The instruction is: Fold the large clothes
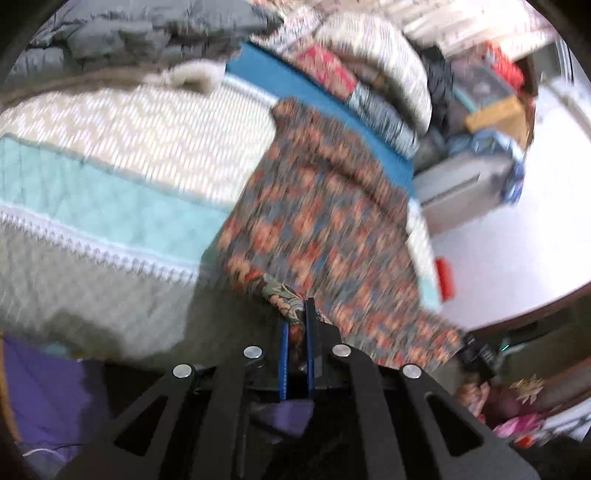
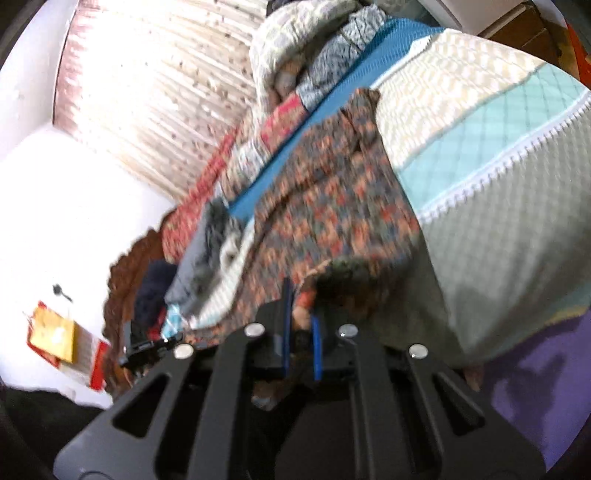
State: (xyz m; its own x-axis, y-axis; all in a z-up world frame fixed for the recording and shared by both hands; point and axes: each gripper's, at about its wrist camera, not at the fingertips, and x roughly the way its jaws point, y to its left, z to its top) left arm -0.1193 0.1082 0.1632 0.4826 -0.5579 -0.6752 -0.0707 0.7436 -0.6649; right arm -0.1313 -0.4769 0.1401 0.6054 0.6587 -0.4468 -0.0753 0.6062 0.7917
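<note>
Cloth fills the near part of both wrist views. The left claw (image 1: 296, 332) has its two blue-edged fingers (image 1: 283, 363) pressed together on a corner of the patterned garment (image 1: 325, 206), a large piece printed in orange, red and blue. The right claw (image 2: 300, 325) is likewise clamped on another edge of the same garment (image 2: 325, 199), with a bunch of fabric caught between its blue pads (image 2: 316, 349). Between the two grips the garment stretches away over the bed, lying partly on a quilt (image 1: 122, 166) banded in cream, pale teal and grey-green. A purple cloth (image 1: 48, 398) shows below the quilt, close to the left claw. Beyond the garment runs a strip of blue bedding (image 1: 321, 96), and past that a heap of other clothes and blankets (image 1: 373, 62) lies piled along the bed's far side. A grey padded jacket (image 1: 122, 33) sits at the far end of the quilt. Both views are blurred, so finer detail of the fabric cannot be made out.
</note>
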